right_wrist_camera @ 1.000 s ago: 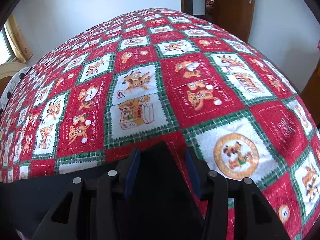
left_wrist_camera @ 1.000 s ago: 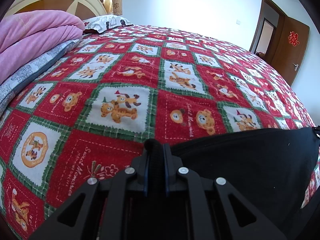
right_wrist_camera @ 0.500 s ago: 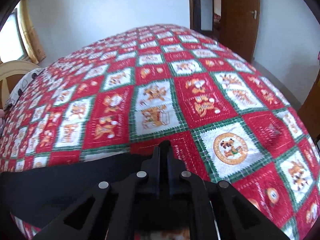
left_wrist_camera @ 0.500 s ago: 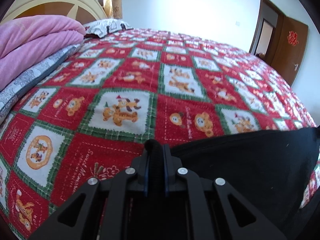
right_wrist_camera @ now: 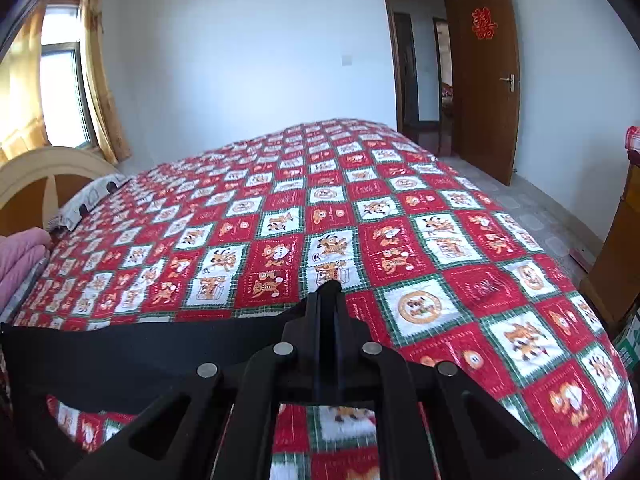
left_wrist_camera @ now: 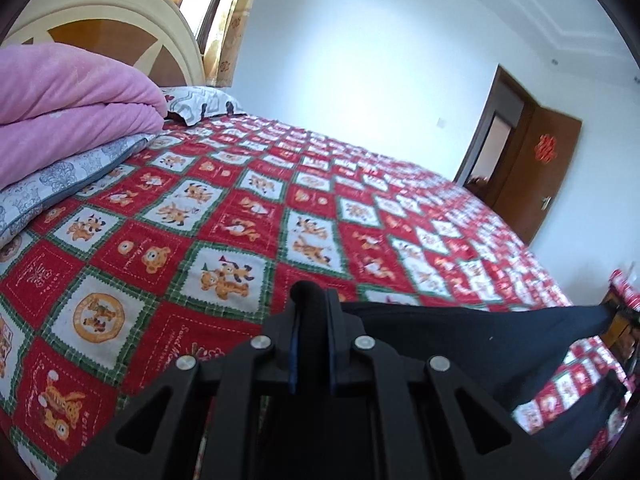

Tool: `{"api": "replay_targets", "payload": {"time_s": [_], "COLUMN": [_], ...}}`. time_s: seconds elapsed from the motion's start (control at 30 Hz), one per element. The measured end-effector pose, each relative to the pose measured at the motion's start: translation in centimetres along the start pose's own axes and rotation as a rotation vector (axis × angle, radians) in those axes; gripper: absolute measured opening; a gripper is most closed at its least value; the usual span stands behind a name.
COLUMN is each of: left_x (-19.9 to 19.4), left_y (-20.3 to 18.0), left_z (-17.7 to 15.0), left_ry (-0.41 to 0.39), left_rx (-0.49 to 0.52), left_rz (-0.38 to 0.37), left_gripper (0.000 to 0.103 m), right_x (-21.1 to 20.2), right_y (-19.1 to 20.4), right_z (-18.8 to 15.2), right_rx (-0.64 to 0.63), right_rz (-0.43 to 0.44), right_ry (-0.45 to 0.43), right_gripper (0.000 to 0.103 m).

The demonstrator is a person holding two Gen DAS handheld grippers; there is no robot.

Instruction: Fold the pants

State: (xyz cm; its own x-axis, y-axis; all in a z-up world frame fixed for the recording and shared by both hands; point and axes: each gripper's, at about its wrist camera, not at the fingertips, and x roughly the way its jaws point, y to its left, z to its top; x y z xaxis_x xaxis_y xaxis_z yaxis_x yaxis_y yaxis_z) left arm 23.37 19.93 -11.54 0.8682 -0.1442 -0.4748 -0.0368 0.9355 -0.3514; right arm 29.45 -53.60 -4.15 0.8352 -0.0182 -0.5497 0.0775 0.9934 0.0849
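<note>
Red patchwork bedspread [right_wrist_camera: 400, 240] below; left tool [left_wrist_camera: 310, 294], right tool [right_wrist_camera: 330, 288] each clamped on black pants [left_wrist_camera: 460, 344], stretched between.

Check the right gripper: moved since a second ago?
Yes. The right gripper, shut on the black fabric pants, rose away from the red patchwork bedspread, lifting them.

You see matt black cloth pants [left_wrist_camera: 460, 336], a soft printed cloth bedspread [left_wrist_camera: 248, 216], a fuzzy pink blanket [left_wrist_camera: 72, 108] upper left, a glossy wooden door [right_wrist_camera: 484, 80].

White walls [right_wrist_camera: 248, 40], brown door [right_wrist_camera: 484, 80], sunlit curtained window [right_wrist_camera: 60, 80], quilted bed [right_wrist_camera: 360, 216]
</note>
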Motion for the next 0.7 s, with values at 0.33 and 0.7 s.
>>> {"api": "replay_targets", "payload": {"time_s": [0.33,0.7], "left_x": [-3.3,-6.9], "left_y": [0.5,1.7], "left_z": [-1.4,-5.3], "left_ry": [-0.061,-0.071], "left_rx": [-0.001,0.007], "left_rz": [-0.069,-0.133], "left_gripper": [0.011,0.011], "right_x": [-5.9,-10.2], "right_y": [-2.7,-6.0], "right_z": [-4.8,-11.1], "right_rx": [0.072,0.165], "right_rz": [0.02,0.04], "right_ry": [-0.042,-0.066], "right_gripper": [0.005,0.005]}}
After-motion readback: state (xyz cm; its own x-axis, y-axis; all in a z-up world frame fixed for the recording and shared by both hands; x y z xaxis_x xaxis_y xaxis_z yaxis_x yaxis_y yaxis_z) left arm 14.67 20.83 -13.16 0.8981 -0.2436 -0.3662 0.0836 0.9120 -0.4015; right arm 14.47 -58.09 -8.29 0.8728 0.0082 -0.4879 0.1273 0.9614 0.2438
